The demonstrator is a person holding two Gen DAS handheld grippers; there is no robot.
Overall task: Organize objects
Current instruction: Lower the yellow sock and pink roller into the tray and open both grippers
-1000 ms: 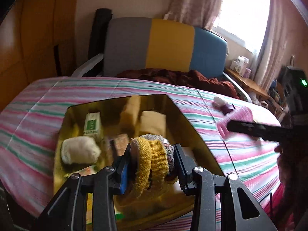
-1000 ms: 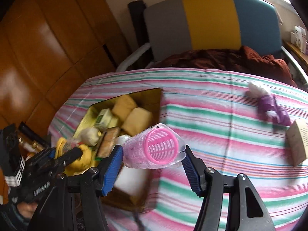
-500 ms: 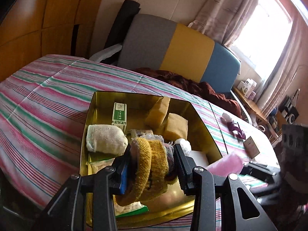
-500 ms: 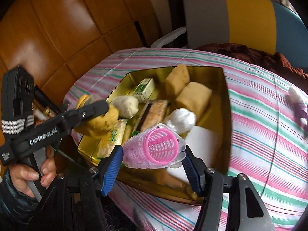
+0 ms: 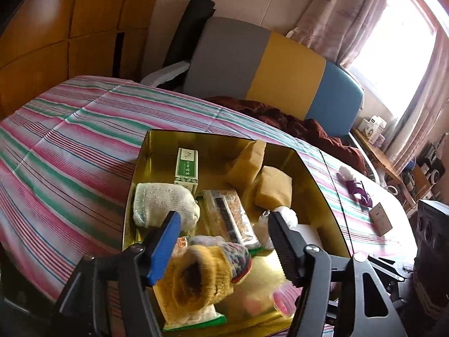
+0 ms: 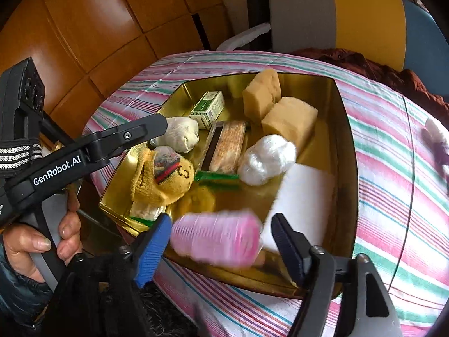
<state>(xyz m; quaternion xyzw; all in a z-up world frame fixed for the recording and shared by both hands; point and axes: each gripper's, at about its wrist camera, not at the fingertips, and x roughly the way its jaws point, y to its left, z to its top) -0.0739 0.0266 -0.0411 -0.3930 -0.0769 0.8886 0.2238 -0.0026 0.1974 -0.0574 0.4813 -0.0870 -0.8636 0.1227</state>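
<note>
A gold tin (image 5: 320, 188) (image 6: 346, 129) sits on the striped bedspread and holds several items. My left gripper (image 5: 224, 238) is open; a yellow sock bundle (image 5: 204, 272) (image 6: 162, 177) lies loose below its fingers in the tin's near corner. My right gripper (image 6: 221, 241) is open; a pink hair roller (image 6: 216, 238), blurred, sits between its spread fingers without touching them, over the tin's near rim. The roller shows as a pink blur in the left wrist view (image 5: 283, 300).
In the tin lie a white sock (image 5: 162, 205), a green box (image 5: 186, 168), two tan sponges (image 6: 289, 120), a snack pack (image 6: 227, 146), a white plastic ball (image 6: 266, 158) and a white pad (image 6: 303, 205). On the bedspread lie a purple item (image 5: 357, 188) and a small card (image 5: 380, 219).
Both grippers opened. The yellow sock bundle dropped from the left gripper into the tin. The pink roller left the right gripper's grip and is falling over the tin's rim.
</note>
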